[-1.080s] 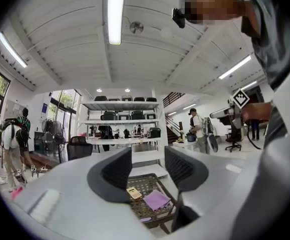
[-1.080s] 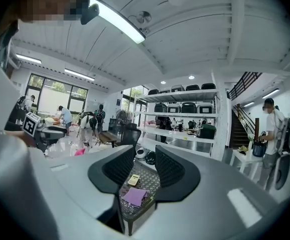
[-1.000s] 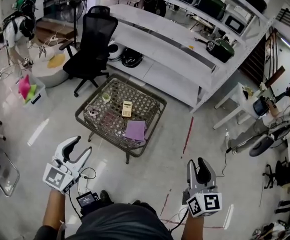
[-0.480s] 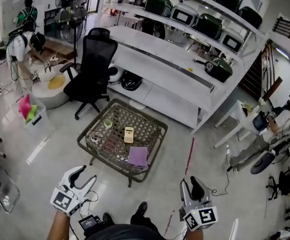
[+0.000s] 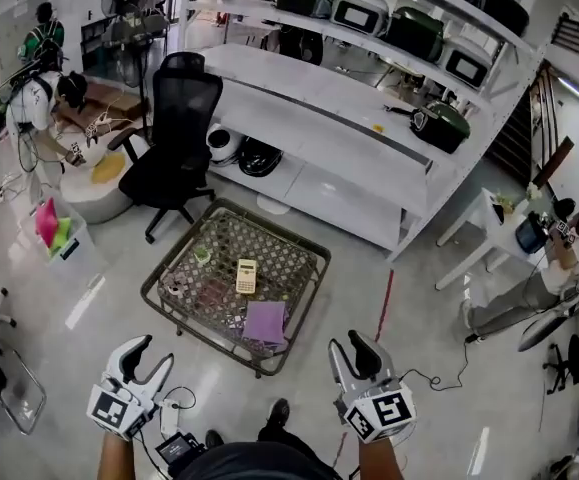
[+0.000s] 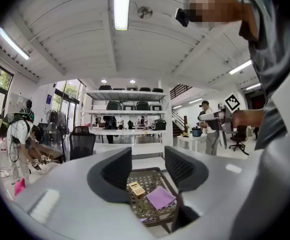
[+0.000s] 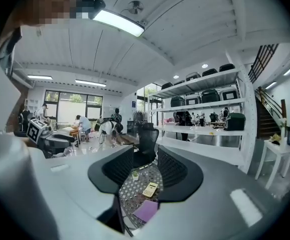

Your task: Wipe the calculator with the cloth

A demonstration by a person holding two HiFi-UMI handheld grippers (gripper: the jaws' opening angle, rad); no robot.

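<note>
Well, my left tool point(image 5: 152, 356) and right tool point(image 5: 350, 345) both hang released and empty. The calculator point(image 5: 246, 275) lies near the purple cloth point(image 5: 266, 321) on the counter point(image 5: 174, 246).

No readable text in any view.
- Closest thing to a sign: the black-and-white square markers point(image 5: 112, 409) on the cubes of the left gripper point(image 5: 152, 355) and the right gripper point(image 5: 350, 346). They are coded patterns, no letters or digits.
- The left gripper view shows one more marker of the same kind, at the right edge. It is just as unreadable as text.
- Calculator point(image 5: 246, 275) — keys and display too small to make out.
- Appliances point(image 5: 359, 10) on the shelving point(image 5: 309, 78) — no brand or label legible.
</note>
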